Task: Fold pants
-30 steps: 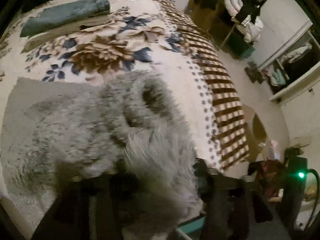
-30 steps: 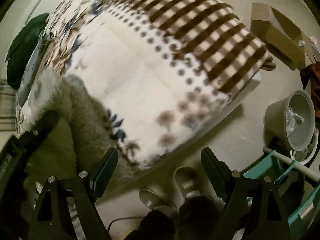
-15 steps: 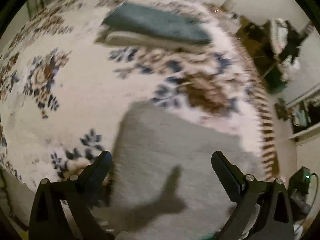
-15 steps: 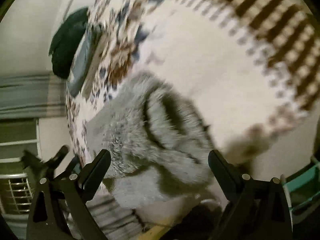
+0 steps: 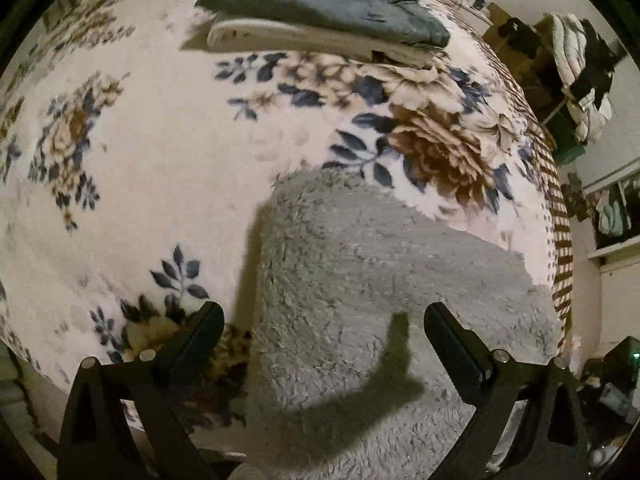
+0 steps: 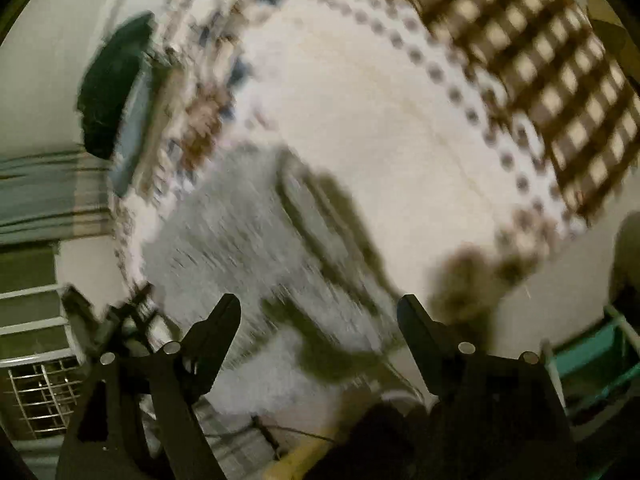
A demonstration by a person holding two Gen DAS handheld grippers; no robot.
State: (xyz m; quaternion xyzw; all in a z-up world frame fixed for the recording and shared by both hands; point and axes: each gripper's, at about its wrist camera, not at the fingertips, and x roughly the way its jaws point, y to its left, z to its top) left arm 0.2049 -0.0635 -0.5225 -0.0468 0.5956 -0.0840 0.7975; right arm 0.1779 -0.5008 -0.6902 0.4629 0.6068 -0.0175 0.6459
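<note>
The grey fleece pants (image 5: 360, 300) lie flat on the flowered bed cover (image 5: 160, 160), near its front edge. My left gripper (image 5: 320, 340) is open and empty, just above the pants' near part. In the blurred right wrist view the pants (image 6: 248, 240) lie on the bed with a fold ridge along their right side. My right gripper (image 6: 318, 320) is open and empty above them. The other gripper's dark frame (image 6: 100, 312) shows at the left.
A stack of folded clothes, teal on white (image 5: 320, 20), lies at the far side of the bed. A dark green cushion (image 6: 112, 80) sits by the wall. Clothes rack and shelves (image 5: 580, 80) stand right. A teal frame (image 6: 592, 352) stands on the floor.
One second ago my left gripper held a bunch of the pants. It has let go and pulled back, and the pants now lie flat. My right gripper swung over the pants.
</note>
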